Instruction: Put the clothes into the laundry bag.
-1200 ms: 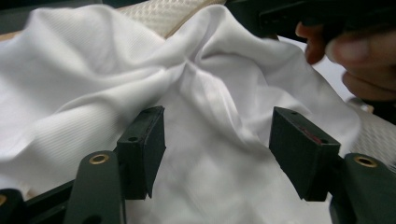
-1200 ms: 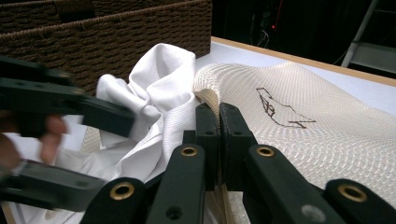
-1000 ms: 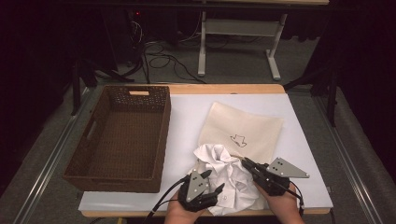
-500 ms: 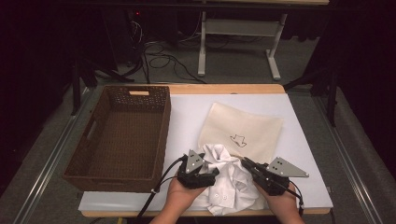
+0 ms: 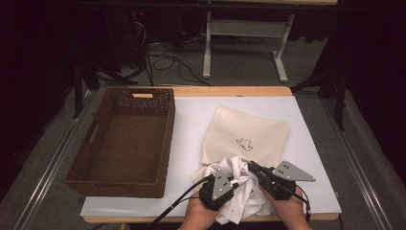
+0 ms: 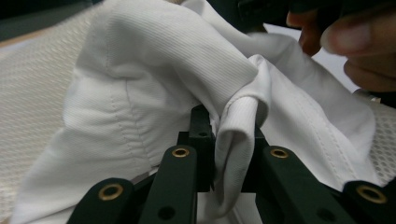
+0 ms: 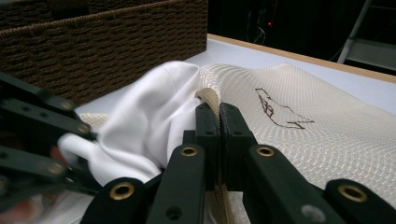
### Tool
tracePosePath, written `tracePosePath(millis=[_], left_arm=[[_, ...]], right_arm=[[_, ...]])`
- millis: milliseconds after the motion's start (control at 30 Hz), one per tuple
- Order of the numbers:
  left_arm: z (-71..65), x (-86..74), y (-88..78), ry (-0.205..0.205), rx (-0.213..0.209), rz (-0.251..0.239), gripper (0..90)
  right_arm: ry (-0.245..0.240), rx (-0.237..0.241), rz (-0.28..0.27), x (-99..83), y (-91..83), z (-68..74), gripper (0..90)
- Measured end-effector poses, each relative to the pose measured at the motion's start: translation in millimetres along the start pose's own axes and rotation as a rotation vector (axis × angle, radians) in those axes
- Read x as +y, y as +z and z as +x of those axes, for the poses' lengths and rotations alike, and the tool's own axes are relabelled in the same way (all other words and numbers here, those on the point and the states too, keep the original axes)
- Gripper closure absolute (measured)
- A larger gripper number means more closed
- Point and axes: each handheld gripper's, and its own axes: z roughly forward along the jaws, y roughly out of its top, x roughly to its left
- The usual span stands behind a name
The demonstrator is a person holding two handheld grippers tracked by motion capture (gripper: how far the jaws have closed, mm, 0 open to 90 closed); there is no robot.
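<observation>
Currently, low in the frame, your left gripper (image 5: 233, 180) has just been closing, fingers pinching the white garment (image 6: 154, 88); your right gripper (image 7: 218, 122) clamps the mesh bag's (image 5: 249, 134) edge.

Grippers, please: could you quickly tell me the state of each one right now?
Left gripper: jaws just closed, pinching a fold of the white garment.
Right gripper: shut on the mesh bag's edge.

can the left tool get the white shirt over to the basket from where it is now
Probably yes. The left tool has just closed its jaws on a fold of the white shirt, and the bare table lies between it and the open wicker basket. But the right tool clamps the mesh bag's rim, which may hold part of the shirt.
</observation>
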Motion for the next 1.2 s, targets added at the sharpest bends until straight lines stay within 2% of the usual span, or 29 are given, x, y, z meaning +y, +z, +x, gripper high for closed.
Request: tracePosePath(millis=[133, 233, 333, 433, 500, 533, 567, 600, 667, 700, 733, 833, 900, 1033, 1133, 1200], left_arm=[[7.6, -0.5, 16.5, -0.045, -0.027, 0.06, 80.6], [12.2, -1.7, 24.2, -0.073, -0.023, 0.104, 80.1], [14.1, -3.1, 27.4, -0.088, -0.01, 0.112, 79.5], [14.9, -4.3, 27.7, -0.102, -0.001, 0.105, 77.9], [15.5, -5.1, 27.3, -0.114, 0.021, 0.097, 73.9], [15.5, -6.2, 25.3, -0.123, 0.039, 0.079, 65.8], [15.5, -6.2, 25.3, -0.123, 0.039, 0.079, 62.8], [15.1, -7.6, 22.6, -0.119, 0.048, 0.059, 62.8], [14.8, -9.5, 16.8, -0.115, 0.06, 0.04, 46.9], [14.9, -10.2, 14.0, -0.111, 0.067, 0.034, 42.7], [14.7, -11.1, 10.3, -0.111, 0.073, 0.024, 42.7], [14.0, -12.7, -2.8, -0.113, 0.093, 0.006, 32.0], [13.7, -12.8, -10.7, -0.117, 0.097, -0.012, 28.8], [14.4, -11.7, -21.9, -0.109, 0.136, -0.054, 22.5], [22.0, -6.5, -22.3, -0.146, 0.152, -0.074, 18.3], [29.9, -3.7, -15.1, -0.194, 0.134, -0.045, 18.4]], right_arm=[[0.005, 0.001, -0.003, 0.9, -1.3, 0.5, 88.8], [-0.004, 0.006, -0.014, 1.9, -2.8, 0.8, 88.8], [-0.005, 0.016, -0.029, 4.6, -6.5, 2.9, 88.9], [-0.006, 0.024, -0.047, 6.3, -10.1, 4.6, 88.9], [-0.007, 0.032, -0.055, 6.9, -11.7, 4.8, 88.8], [0.006, 0.037, -0.053, 6.7, -11.9, 4.6, 88.8], [0.006, 0.037, -0.053, 6.7, -11.9, 4.6, 88.8], [0.002, 0.038, -0.056, 6.2, -11.3, 4.3, 88.8], [-0.001, 0.028, -0.047, 4.7, -10.9, 3.1, 88.8], [0.005, 0.029, -0.046, 4.4, -10.9, 2.8, 88.8], [0.005, 0.029, -0.046, 4.4, -10.9, 2.8, 88.8], [0.0, 0.024, -0.042, 3.7, -10.2, 1.7, 88.8], [-0.004, 0.023, -0.042, 3.5, -9.5, 1.8, 88.8], [-0.009, 0.021, -0.037, 3.7, -9.8, 2.5, 88.7], [-0.006, 0.021, -0.036, 3.8, -9.6, 2.9, 88.7], [-0.006, 0.018, -0.033, 3.6, -8.8, 3.2, 88.7]])
